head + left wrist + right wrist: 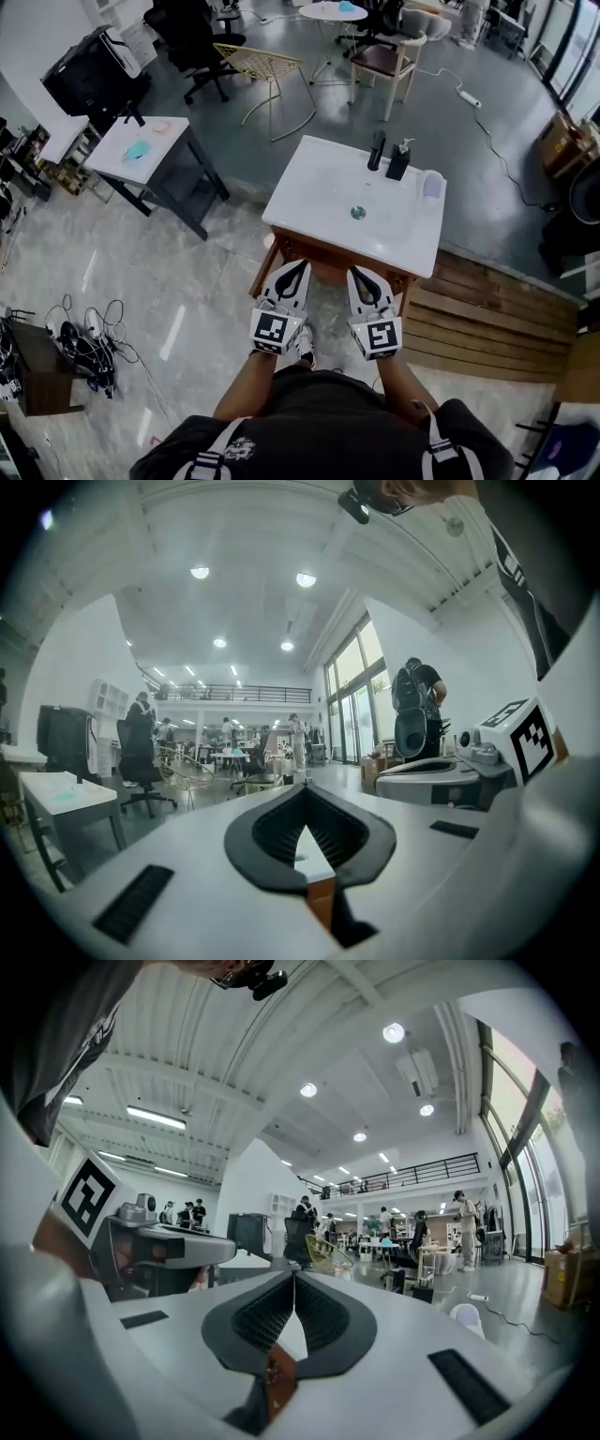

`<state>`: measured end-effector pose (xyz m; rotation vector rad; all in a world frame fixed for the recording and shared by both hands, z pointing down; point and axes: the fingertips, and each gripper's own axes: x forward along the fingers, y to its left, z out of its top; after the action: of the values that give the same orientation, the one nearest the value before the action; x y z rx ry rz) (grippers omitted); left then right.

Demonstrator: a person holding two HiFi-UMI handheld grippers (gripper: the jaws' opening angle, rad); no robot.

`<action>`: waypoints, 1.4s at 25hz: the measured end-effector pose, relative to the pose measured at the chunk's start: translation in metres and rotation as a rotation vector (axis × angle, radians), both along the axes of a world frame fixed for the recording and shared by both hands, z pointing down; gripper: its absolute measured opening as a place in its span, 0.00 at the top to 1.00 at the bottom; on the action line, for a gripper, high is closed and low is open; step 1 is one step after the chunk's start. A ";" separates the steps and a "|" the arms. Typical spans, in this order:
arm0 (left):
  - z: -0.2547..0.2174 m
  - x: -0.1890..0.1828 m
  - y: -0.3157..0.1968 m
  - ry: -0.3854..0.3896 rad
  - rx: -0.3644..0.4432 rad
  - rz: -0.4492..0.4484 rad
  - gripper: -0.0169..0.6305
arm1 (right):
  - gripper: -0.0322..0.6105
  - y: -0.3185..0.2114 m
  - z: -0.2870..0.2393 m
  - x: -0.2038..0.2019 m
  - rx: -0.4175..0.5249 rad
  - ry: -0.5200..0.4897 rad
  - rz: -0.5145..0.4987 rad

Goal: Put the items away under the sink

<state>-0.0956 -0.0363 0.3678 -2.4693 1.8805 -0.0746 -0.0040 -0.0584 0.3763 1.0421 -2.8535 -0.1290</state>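
Along the sink's [314,183] far right side stand a black pump bottle [397,162] and a translucent cup [431,186]; both probably light and slick, so grip mid-body; left gripper [301,265] and right gripper [359,273] are clenched and empty.

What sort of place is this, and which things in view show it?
Probably an open-plan office or lab hall, not a home. A free-standing sink stands on a bare floor near an office chair, with people in the background and a mezzanine above them.
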 end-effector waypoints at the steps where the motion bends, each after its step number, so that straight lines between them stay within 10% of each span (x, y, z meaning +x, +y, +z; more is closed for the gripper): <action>1: 0.001 -0.005 -0.009 0.000 -0.003 0.010 0.98 | 0.91 -0.009 0.000 -0.004 -0.001 -0.002 0.013; 17: 0.014 -0.025 -0.116 0.024 -0.033 0.221 0.98 | 0.91 -0.102 0.005 -0.016 -0.033 -0.005 0.262; 35: 0.042 0.066 -0.234 -0.001 -0.107 0.387 0.98 | 0.91 -0.215 0.042 0.079 -0.128 -0.002 0.453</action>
<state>-0.0296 -0.2707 0.4096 -2.8517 1.3974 -0.1664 0.0753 -0.2737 0.4182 1.6165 -2.5052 0.0894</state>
